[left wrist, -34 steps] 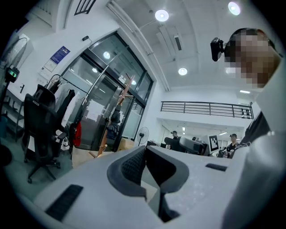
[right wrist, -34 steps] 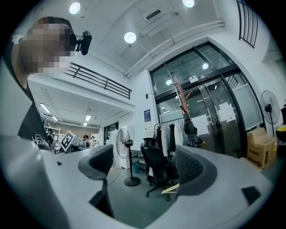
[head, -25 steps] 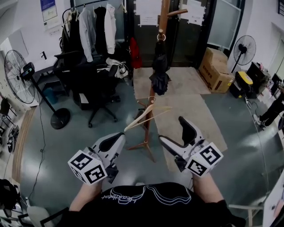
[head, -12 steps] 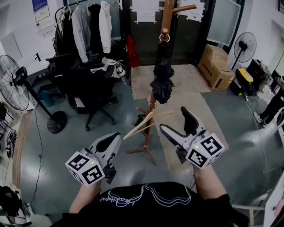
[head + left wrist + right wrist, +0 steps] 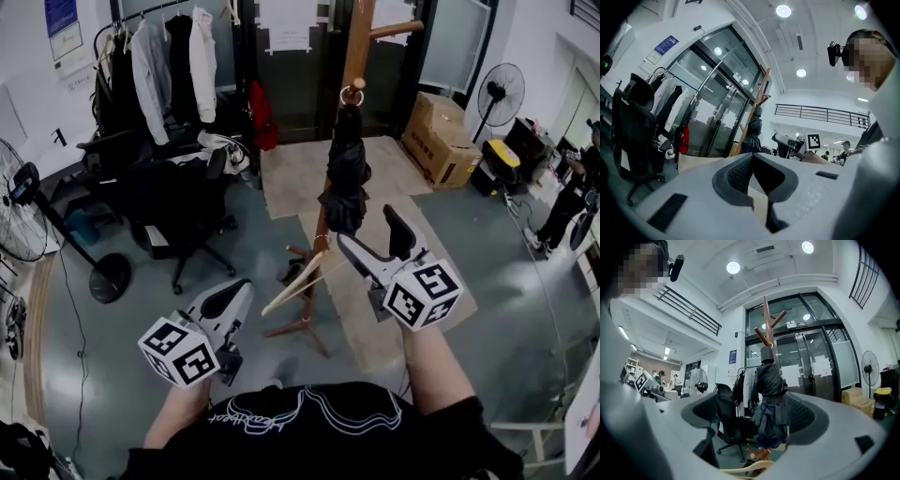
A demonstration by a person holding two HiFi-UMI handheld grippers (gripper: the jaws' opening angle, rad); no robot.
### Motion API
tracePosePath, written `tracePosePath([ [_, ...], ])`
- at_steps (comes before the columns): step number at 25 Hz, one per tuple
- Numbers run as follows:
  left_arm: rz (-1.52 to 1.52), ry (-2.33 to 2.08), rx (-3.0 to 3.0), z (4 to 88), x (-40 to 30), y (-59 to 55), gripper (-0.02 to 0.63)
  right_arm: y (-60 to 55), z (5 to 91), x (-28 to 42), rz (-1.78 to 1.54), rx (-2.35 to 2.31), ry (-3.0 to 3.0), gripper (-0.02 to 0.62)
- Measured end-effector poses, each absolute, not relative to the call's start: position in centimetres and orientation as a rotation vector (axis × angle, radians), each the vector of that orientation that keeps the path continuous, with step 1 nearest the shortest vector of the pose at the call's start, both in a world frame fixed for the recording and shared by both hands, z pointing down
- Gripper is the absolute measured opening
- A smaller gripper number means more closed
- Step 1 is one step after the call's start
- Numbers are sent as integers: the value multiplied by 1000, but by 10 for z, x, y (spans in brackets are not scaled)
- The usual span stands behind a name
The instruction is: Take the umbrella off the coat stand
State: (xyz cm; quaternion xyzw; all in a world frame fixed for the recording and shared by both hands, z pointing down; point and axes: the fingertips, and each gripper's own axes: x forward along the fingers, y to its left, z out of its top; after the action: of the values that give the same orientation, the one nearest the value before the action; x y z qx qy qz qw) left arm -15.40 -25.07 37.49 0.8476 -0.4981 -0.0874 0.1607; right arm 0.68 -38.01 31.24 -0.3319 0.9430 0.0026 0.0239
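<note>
A folded black umbrella (image 5: 345,178) hangs by its handle from a peg of the wooden coat stand (image 5: 356,42). A wooden hanger (image 5: 298,281) dangles low on the same stand. My right gripper (image 5: 377,242) is open and raised just below and in front of the umbrella, apart from it. Along its jaws, the umbrella (image 5: 770,399) shows between the open fingers of the right gripper (image 5: 757,420), with the stand (image 5: 767,324) above. My left gripper (image 5: 231,302) stays low at the left, shut and empty. Past the closed left gripper (image 5: 752,155) I see the umbrella (image 5: 753,136) far off.
A black office chair (image 5: 178,197) and a rack of coats (image 5: 164,66) stand to the left. A floor fan (image 5: 23,202) is at the far left. Cardboard boxes (image 5: 436,141) and another fan (image 5: 497,89) sit at the right. A tan rug (image 5: 375,300) lies under the stand.
The view has come closer to the stand. My right gripper has risen and moved forward towards the umbrella, still open. The left gripper has stayed low and shut.
</note>
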Motion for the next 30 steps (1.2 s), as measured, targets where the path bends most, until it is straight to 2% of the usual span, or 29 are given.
tracePosePath([
  [17,-201,-1262,2507,375,-215,-329,6,-482,345,-20,-110,-1400,2853,410],
  [30,-175,-1181,2568,369,-231,-355,6,-496,350,-29,-108,-1490,2835,290],
])
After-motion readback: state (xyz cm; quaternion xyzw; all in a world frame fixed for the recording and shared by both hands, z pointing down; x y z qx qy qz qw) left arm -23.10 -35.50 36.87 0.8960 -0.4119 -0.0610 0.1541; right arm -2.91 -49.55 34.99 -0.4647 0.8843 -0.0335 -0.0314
